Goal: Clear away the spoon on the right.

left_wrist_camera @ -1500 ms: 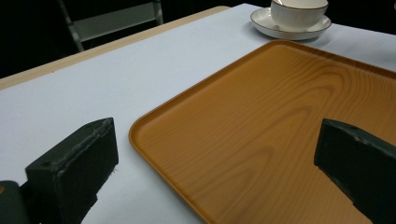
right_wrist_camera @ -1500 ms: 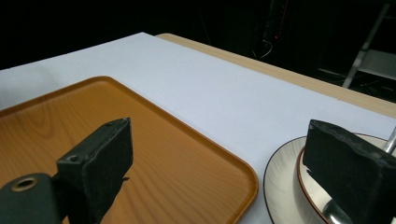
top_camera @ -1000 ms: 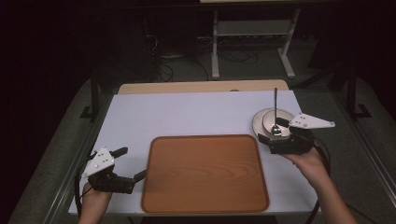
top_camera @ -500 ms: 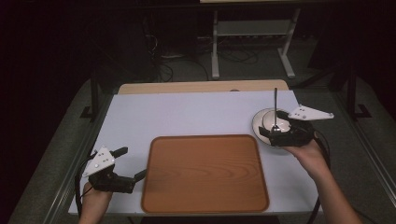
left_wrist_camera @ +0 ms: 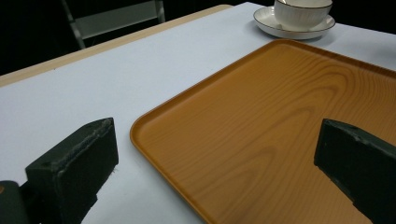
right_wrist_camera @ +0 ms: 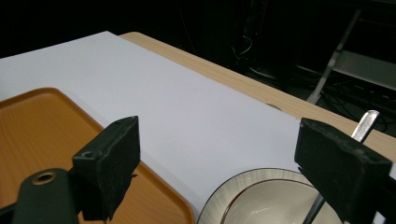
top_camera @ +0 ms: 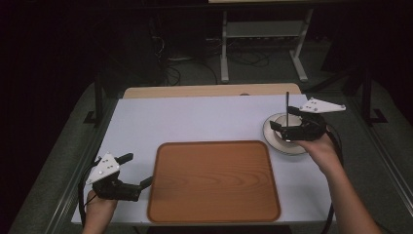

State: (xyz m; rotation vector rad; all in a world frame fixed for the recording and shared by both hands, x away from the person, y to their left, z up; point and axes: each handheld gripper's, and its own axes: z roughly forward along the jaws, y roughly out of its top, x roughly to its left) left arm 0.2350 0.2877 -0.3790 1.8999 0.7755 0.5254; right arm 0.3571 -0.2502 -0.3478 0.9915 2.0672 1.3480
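Black jaws on the left gripper (top_camera: 134,187) stood wide apart with nothing between them. It sat low at the near left of the white table (top_camera: 195,119), and its tips pointed at the left edge of the wooden tray (top_camera: 214,180), just beside it. In the left gripper view, one jaw hung over the white table and the other over the tray. The tray was brown with wavy wood lines and a low raised rim, and it lay bare in the middle of the table.

To the right of the tray sat a white saucer (top_camera: 272,139) with a thin dark line round its rim. A white cup (left_wrist_camera: 302,13) with ribbed sides stood on it. A thin metal spoon handle (top_camera: 287,105) stuck straight up from the cup.

The right gripper (top_camera: 282,130) hung just above the cup, pointing left. Its jaws were wide apart and had just closed a little, but they pressed on nothing. In the right gripper view the cup rim (right_wrist_camera: 261,196) showed low between the jaws, and the spoon handle (right_wrist_camera: 366,122) rose behind the right-hand jaw.

No words or labels could be read on any of these things.
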